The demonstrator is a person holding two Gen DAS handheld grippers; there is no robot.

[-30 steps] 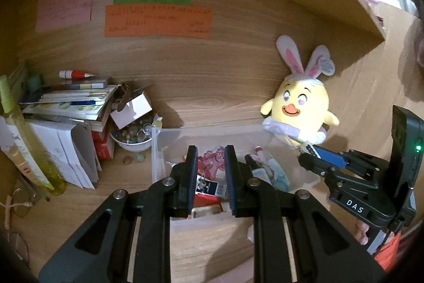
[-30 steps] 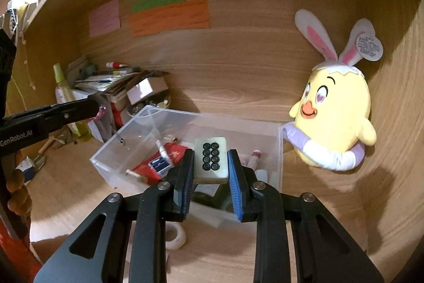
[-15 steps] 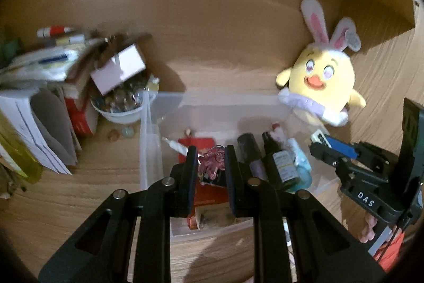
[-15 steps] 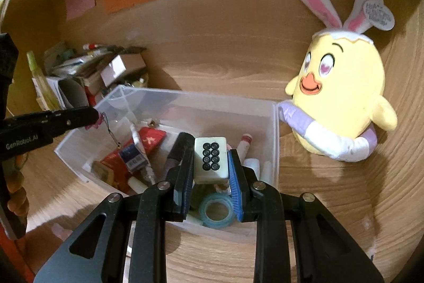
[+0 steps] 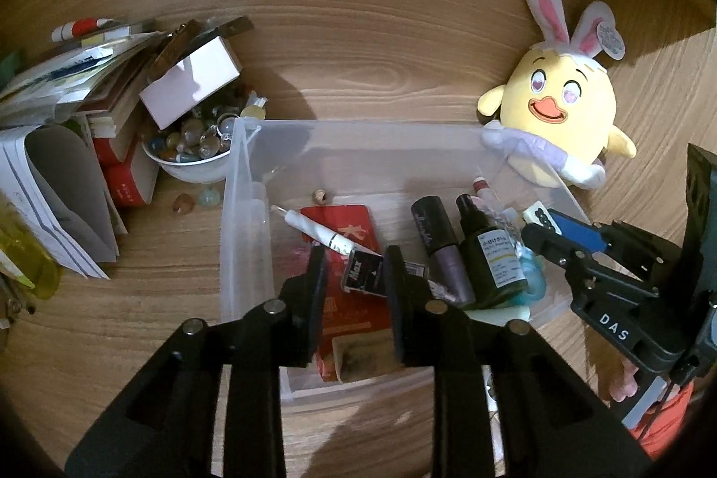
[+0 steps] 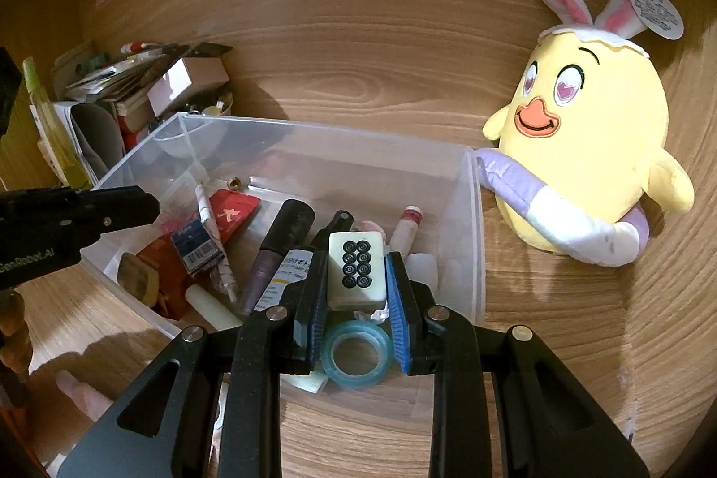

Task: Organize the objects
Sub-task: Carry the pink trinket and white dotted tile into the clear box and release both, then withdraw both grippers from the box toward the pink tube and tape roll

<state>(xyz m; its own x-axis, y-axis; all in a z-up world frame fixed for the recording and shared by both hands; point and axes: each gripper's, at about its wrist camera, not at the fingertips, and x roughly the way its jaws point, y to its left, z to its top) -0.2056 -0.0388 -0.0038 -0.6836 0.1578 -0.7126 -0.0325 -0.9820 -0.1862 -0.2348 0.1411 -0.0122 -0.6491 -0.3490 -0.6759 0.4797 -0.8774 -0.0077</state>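
Observation:
A clear plastic bin (image 5: 358, 125) (image 6: 313, 126) stands on the wooden desk and holds several small items. My left gripper (image 5: 354, 258) (image 6: 134, 204) hovers over the bin's left half. Its jaws are opening and nothing is between them. A small pink charm (image 6: 177, 226) lies in the bin just below its tips. My right gripper (image 6: 357, 254) (image 5: 537, 227) is over the bin's front right part, shut on a cream mahjong tile (image 6: 357, 269) (image 5: 540, 214) with black circles. A blue tape roll (image 6: 356, 352) lies under it.
A yellow plush chick (image 5: 555, 115) (image 6: 578, 146) with rabbit ears leans on the bin's right rim. Left of the bin are a white bowl of marbles (image 5: 192, 164) and a stack of books and papers (image 5: 67, 110). The wooden back wall (image 5: 358, 7) carries paper notes.
Both grippers sank toward the bin. The left jaws parted and the pink charm they held is no longer between them. The right still grips the tile.

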